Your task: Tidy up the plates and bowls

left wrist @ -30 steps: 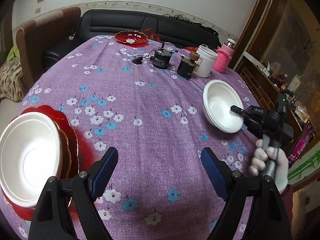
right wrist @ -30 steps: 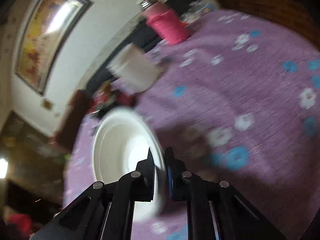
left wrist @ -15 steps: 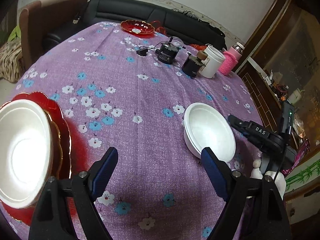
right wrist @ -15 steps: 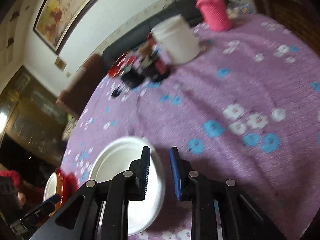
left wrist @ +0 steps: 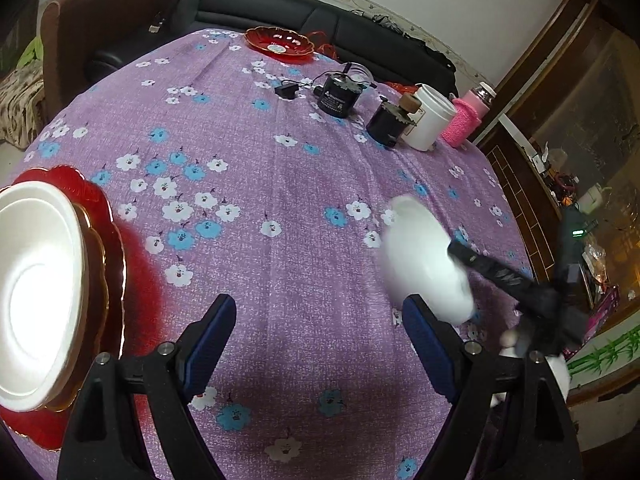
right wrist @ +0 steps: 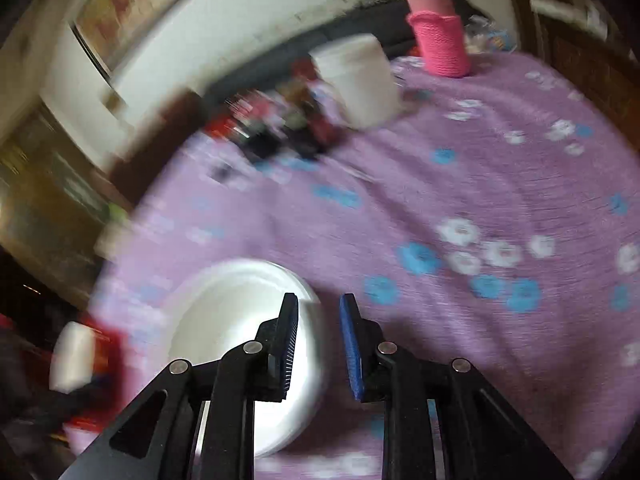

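A white bowl [left wrist: 40,292] rests on a stack of red plates [left wrist: 116,240] at the table's left edge. My left gripper [left wrist: 320,320] hangs open above the purple flowered cloth [left wrist: 260,184], nothing between its fingers. A second white bowl [left wrist: 424,264], blurred by motion, lies just right of its right finger. My right gripper [left wrist: 454,246] reaches it from the right. In the right wrist view that bowl [right wrist: 240,320] sits low on the cloth; the right gripper [right wrist: 319,316] straddles its rim with the jaws slightly parted, the pads not pressing. Another red plate [left wrist: 280,42] lies at the far edge.
Along the far right of the table stand two black devices [left wrist: 336,96], a white jar [left wrist: 430,122] and a bottle in a pink sleeve [left wrist: 464,122]. A black sofa [left wrist: 320,20] and a brown chair [left wrist: 92,12] lie behind; a wooden cabinet [left wrist: 560,100] is at the right.
The right gripper carried the second white bowl left and nearer, rolled it level, and its jaws parted off the rim. The left gripper stayed open and tipped slightly.
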`<state>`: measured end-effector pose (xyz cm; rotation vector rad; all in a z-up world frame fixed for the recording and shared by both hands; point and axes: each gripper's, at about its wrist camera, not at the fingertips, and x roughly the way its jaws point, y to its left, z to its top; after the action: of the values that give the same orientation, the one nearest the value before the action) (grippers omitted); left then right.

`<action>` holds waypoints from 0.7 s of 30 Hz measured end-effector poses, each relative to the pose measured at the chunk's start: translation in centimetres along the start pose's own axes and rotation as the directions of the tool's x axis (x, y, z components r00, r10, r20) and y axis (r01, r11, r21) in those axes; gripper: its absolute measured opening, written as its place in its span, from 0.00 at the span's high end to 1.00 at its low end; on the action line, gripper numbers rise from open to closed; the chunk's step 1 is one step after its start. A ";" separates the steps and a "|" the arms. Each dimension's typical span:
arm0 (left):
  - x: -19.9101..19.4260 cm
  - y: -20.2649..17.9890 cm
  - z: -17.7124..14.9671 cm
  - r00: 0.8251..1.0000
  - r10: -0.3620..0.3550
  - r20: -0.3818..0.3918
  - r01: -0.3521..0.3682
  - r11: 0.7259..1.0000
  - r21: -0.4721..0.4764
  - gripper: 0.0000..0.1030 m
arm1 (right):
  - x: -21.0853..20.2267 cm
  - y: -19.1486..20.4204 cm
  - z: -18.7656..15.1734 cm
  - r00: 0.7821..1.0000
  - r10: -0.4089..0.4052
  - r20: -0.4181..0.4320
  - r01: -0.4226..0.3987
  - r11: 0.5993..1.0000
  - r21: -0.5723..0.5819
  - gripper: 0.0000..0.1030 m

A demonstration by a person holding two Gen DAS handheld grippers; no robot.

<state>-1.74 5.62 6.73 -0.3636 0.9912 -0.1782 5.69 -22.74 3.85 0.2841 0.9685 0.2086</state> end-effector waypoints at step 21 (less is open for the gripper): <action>0.5 -1.4 0.3 0.998 0.056 0.029 -0.058 0.997 0.056 0.18 | -2.4 -3.3 0.5 0.986 -0.053 0.157 0.025 0.984 0.174 0.76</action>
<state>-1.17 4.22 6.98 -0.2846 0.9668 -0.1492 4.93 -26.67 4.93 0.4336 0.8316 0.0643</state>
